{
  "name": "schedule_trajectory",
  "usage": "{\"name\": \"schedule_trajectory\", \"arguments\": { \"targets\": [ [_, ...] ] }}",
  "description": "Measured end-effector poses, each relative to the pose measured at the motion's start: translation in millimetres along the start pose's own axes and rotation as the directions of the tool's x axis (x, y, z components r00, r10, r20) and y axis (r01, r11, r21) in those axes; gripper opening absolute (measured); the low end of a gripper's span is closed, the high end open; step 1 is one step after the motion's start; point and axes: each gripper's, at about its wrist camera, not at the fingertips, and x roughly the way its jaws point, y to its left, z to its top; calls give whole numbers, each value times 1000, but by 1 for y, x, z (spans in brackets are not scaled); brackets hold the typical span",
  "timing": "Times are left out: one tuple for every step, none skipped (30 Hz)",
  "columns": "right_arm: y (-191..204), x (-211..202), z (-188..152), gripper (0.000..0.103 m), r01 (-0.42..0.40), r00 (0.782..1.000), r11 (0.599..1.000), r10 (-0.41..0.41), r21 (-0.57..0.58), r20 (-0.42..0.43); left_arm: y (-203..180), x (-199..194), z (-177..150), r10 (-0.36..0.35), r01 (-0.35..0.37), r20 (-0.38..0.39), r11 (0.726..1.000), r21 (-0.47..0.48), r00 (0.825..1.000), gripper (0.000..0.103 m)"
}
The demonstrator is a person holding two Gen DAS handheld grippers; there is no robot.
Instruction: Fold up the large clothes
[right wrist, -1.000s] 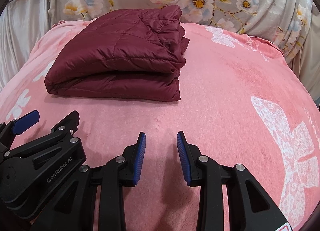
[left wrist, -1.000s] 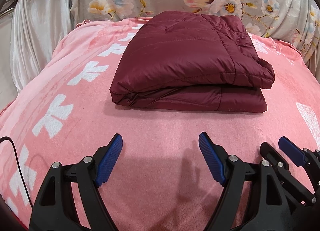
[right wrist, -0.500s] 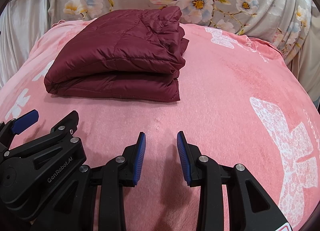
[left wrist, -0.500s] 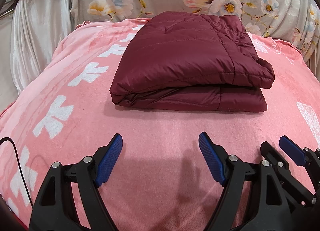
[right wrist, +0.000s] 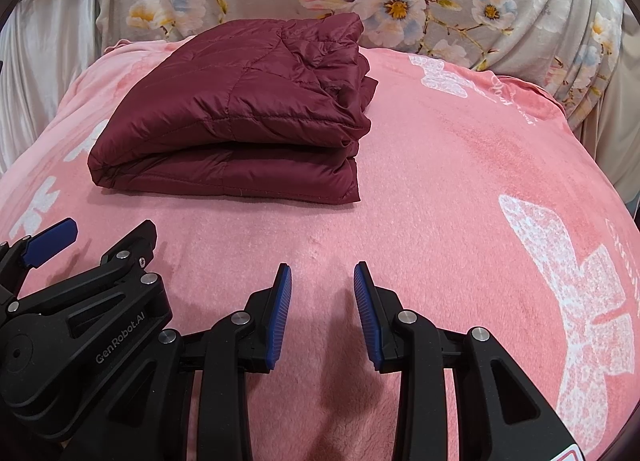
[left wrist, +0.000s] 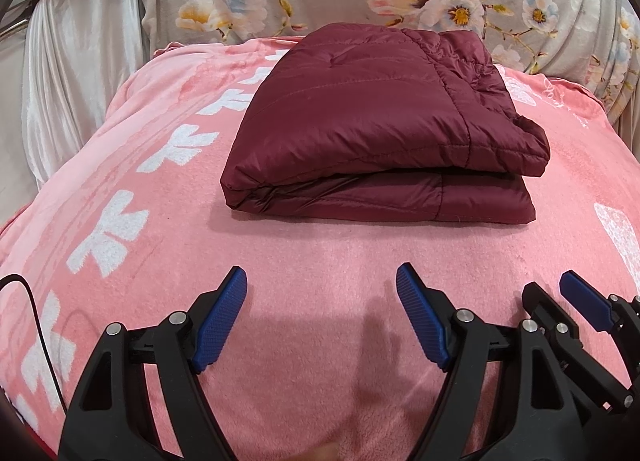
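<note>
Both tools, left tool (left wrist: 322, 321) and right tool (right wrist: 323, 313), gape empty near the neatly folded maroon quilted jacket (left wrist: 380, 129).

"GenRobot.AI" on left tool (right wrist: 52, 241)

Maroon quilted jacket (left wrist: 384, 133) — folded flat, layered

Folded jacket (right wrist: 240, 117) lies on the blanket (right wrist: 440, 189) — right gripper (right wrist: 322, 313) empty, well short of the jacket, left gripper (right wrist: 92, 241) beside it.
</note>
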Motion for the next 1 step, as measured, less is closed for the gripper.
{"name": "schedule_trajectory", "arguments": {
  "targets": [
    [0, 0, 0, 34, 0, 1000, 1000, 0, 0, 0, 0, 0, 0, 1, -1, 0, 1000, 0, 1000, 75]
  ]
}}
